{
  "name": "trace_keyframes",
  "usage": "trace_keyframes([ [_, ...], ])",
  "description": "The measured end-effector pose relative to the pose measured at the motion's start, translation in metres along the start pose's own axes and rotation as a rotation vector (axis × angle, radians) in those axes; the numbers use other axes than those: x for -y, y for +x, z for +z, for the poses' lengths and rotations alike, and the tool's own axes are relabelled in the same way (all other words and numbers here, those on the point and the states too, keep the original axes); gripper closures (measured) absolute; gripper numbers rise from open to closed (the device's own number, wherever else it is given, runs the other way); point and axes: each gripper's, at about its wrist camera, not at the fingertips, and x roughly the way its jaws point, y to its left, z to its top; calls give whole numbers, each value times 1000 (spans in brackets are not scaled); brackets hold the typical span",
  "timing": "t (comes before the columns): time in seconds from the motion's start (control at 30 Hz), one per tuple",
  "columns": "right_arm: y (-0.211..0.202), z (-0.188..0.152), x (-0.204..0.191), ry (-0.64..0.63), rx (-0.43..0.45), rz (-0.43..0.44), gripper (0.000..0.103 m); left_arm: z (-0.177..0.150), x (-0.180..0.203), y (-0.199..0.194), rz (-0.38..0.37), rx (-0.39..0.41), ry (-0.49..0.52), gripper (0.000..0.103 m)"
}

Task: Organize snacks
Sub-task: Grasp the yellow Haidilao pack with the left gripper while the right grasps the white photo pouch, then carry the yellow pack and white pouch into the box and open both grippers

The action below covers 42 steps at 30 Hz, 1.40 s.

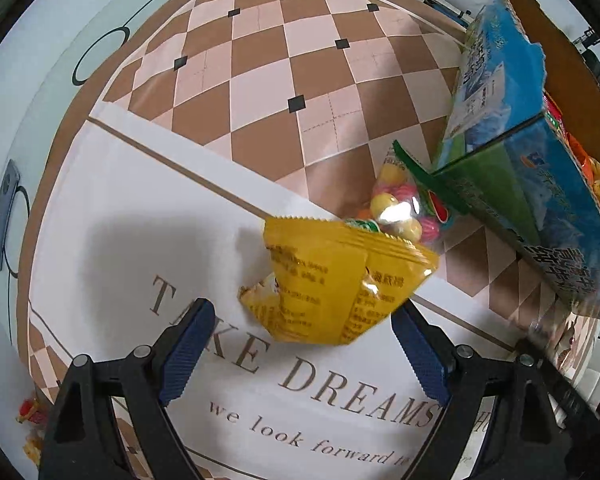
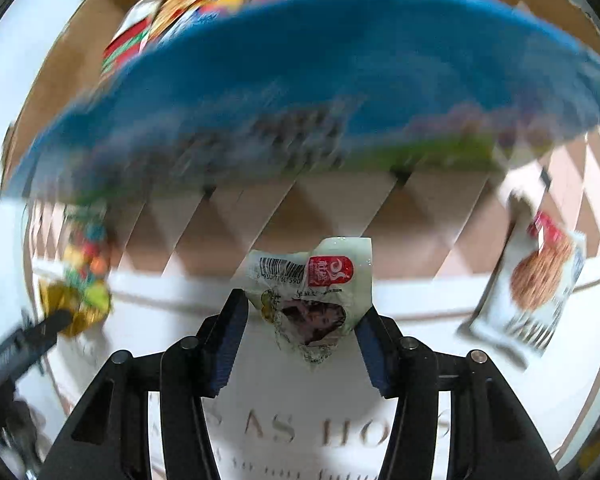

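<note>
Left gripper (image 1: 304,344) pointing down over a white mat (image 1: 140,208) with printed lettering and a brown-and-pink diamond pattern; jaws wide apart, holding nothing; yellow snack packet (image 1: 332,280) lying crumpled on the mat between the blue pads, its right corner just beside the right pad, contact impossible to tell; clear bag of coloured candy balls (image 1: 400,208) just beyond the packet, tucked against the near corner of a blue-and-green cardboard box (image 1: 500,120) at the right, more wrappers showing inside it. Right gripper (image 2: 302,320) also aimed downward; jaws partly closed, both blue pads against the sides of a small pale packet (image 2: 312,292) with a barcode and red label; cracker packet (image 2: 536,280) lying on the mat to the right; box blurred across the far side.
</note>
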Motion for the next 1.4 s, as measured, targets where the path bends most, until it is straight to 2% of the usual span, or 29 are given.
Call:
trace_keyframes([
  [0.13, 6, -15, -8, -11, -24, 13, 47, 7, 1, 7, -28, 17, 46, 12],
  [0.17, 7, -18, -10, -11, -28, 16, 47, 7, 1, 8, -30, 25, 59, 16],
  [0.2, 8, -19, -12, -14, -31, 16, 47, 9, 4, 6, -33, 33, 73, 24],
  [0.23, 9, -20, -13, -15, -32, 16, 47, 9, 6, 7, -39, 39, 87, 50],
  [0.27, 8, -20, -13, -16, -31, 18, 47, 10, 8, 10, -35, 31, 106, 59],
  [0.33, 7, -22, -17, -19, -27, 19, 47, 8, 12, 12, -28, 26, 128, 62],
  [0.5, -8, -22, -20, -21, -15, 33, 47, 1, 15, 7, -29, 46, 143, 63],
  [0.63, -25, -19, -18, -21, -3, 64, 47, -12, 13, -13, -53, 57, 142, 64],
  [0.9, -86, -24, -19, -29, 39, 160, 47, -36, 38, -84, -171, 101, 197, 64],
  [1.03, -133, -17, -7, -20, 83, 208, 47, -19, 65, -117, -261, 118, 230, 64],
  [1.17, -174, 6, 8, 16, 136, 258, 47, 6, 106, -146, -324, 129, 277, 63],
  [1.27, -197, 33, 24, 40, 187, 249, 47, 29, 141, -155, -335, 126, 323, 63],
  [1.4, -200, 73, 42, 65, 209, 214, 47, 59, 177, -137, -324, 59, 359, 63],
])
